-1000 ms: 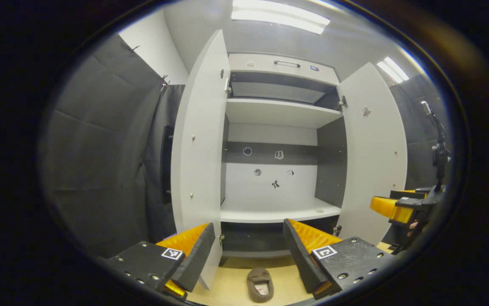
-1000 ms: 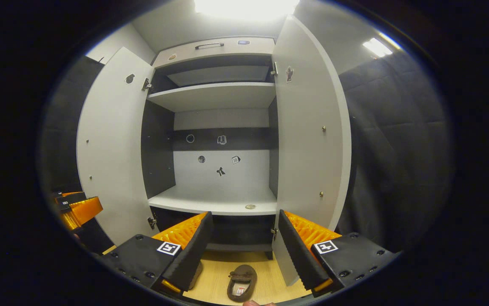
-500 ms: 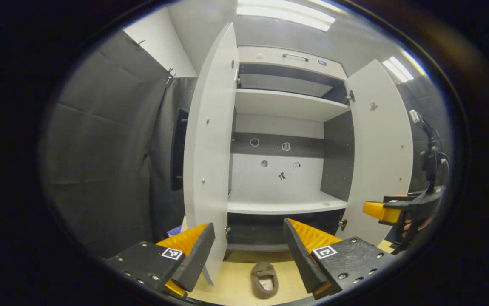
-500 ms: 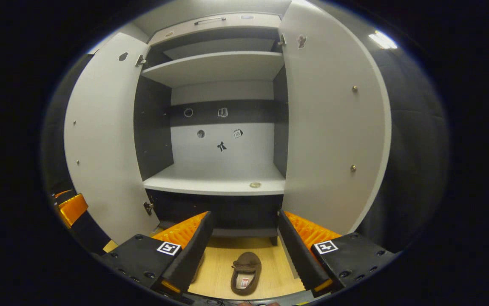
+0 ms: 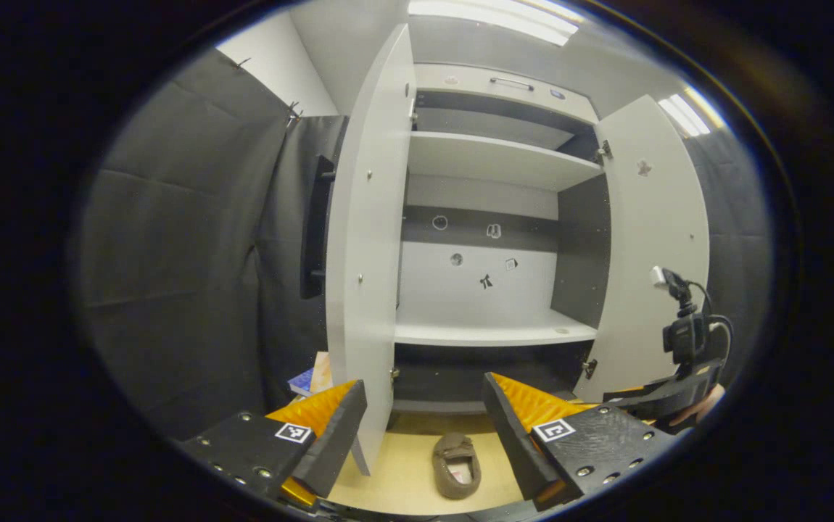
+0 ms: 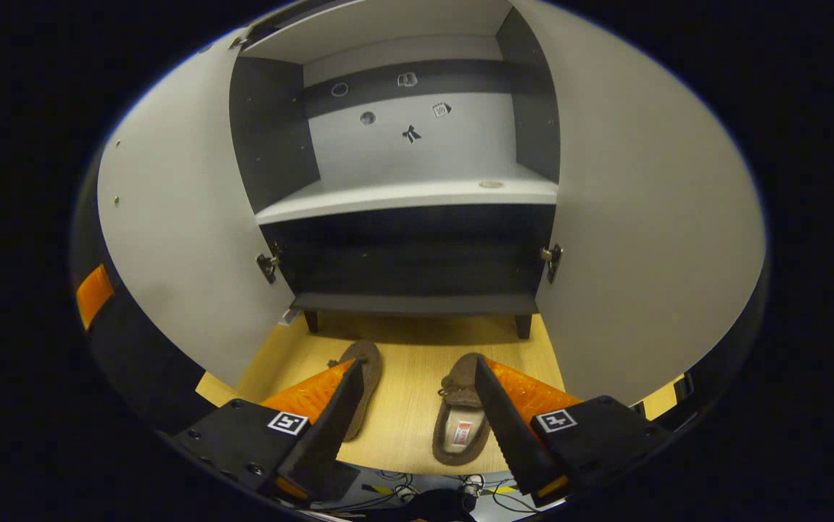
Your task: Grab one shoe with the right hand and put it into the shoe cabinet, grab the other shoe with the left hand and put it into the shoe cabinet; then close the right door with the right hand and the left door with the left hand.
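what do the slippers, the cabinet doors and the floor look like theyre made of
Slippers: brown, matte, fuzzy surface, likely suede or fleece, with a pale lining inside. Cabinet doors: flat, smooth, light grey panels, probably laminated board; small metal hinges at the inner edge. Floor: pale yellow with fine straight grain, wood or wood-look laminate.

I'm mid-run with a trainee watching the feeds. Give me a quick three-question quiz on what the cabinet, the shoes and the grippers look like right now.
1. True or false: both cabinet doors, the left door and the right door, stand open.
2. Multiple choice: where are the two shoes, the left shoe and the right shoe?
A. on the white shelf
B. on the wooden floor in front of the cabinet
C. one in each gripper
3. Fill in: the right gripper is ____, its fingers spread above the shoes.

Key
1. True.
2. B.
3. Open. In the left gripper view, the left gripper is open too, holding nothing.
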`<control>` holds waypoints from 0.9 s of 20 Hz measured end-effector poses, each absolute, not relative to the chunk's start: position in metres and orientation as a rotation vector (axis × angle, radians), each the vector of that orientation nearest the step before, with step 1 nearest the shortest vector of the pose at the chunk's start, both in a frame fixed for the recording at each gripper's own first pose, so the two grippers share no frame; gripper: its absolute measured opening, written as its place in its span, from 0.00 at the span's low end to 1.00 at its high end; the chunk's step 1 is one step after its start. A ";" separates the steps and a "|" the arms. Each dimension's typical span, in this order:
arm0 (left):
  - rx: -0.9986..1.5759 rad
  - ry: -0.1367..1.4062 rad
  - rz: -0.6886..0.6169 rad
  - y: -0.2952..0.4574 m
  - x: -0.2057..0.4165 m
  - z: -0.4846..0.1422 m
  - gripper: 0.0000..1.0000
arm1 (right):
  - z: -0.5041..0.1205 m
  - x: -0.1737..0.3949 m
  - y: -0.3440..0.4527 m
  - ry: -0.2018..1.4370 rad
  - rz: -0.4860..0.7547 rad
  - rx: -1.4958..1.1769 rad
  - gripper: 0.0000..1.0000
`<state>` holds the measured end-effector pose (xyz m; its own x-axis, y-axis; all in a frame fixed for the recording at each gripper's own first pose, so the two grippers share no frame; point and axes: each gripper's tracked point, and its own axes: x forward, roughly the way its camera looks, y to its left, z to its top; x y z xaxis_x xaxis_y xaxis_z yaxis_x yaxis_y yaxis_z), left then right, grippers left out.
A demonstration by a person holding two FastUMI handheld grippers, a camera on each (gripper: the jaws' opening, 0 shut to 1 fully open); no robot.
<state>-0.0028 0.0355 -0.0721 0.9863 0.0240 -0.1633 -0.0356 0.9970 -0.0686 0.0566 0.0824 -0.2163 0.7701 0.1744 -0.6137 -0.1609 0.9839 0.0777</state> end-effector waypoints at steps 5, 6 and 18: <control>-0.076 0.177 0.033 0.028 -0.002 -0.080 0.94 | -0.286 0.048 0.092 0.836 0.216 0.030 0.96; -0.081 0.181 0.029 0.025 -0.004 -0.082 0.94 | -0.297 0.048 0.092 0.856 0.219 0.023 0.97; -0.107 0.264 0.004 0.002 -0.015 -0.118 0.94 | -0.423 0.080 0.069 0.986 0.130 -0.179 0.94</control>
<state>-0.0151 0.0020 -0.1184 0.9653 -0.0103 -0.2608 -0.0178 0.9943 -0.1051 0.0799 0.0695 -0.4232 0.5457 0.0280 -0.8375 -0.1902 0.9775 -0.0913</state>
